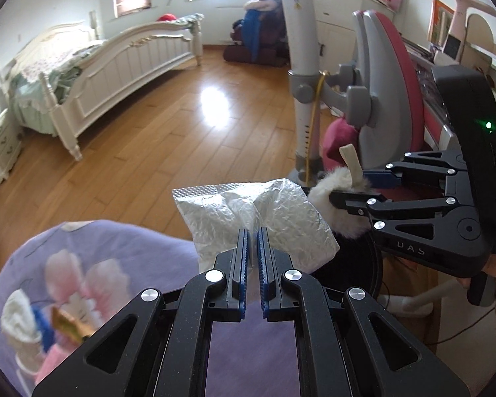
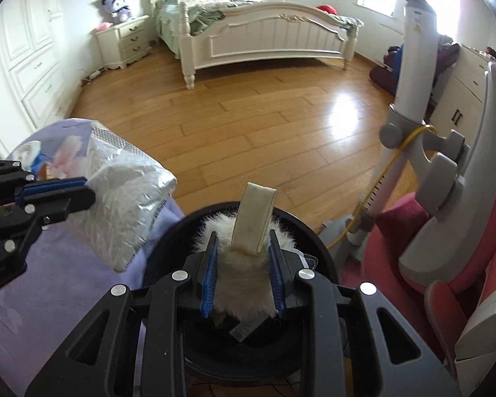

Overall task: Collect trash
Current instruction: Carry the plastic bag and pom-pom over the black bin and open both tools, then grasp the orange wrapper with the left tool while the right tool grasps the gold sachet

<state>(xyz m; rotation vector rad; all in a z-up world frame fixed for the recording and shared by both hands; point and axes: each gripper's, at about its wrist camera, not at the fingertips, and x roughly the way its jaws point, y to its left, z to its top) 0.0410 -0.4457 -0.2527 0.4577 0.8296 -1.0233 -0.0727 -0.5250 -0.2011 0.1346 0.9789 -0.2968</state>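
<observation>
My left gripper (image 1: 253, 231) is shut on a crumpled silver foil bag (image 1: 258, 211), which juts out ahead of its blue pads. The same foil bag (image 2: 125, 205) shows at the left of the right wrist view, pinched by the left gripper (image 2: 86, 187). My right gripper (image 2: 243, 248) is shut on a white furry scrap with a cream strap (image 2: 248, 258), held over a round black bin (image 2: 317, 241). In the left wrist view the right gripper (image 1: 350, 187) holds that furry scrap (image 1: 334, 192) just right of the foil bag, above the black bin (image 1: 353, 264).
A lilac floral cloth (image 1: 109, 264) lies below and left of the bin. A grey and pink chair (image 2: 463, 205) with a white column (image 2: 410, 76) stands close on the right. A white bed (image 2: 264, 36) and nightstand (image 2: 125, 41) lie across the wooden floor (image 2: 248, 115).
</observation>
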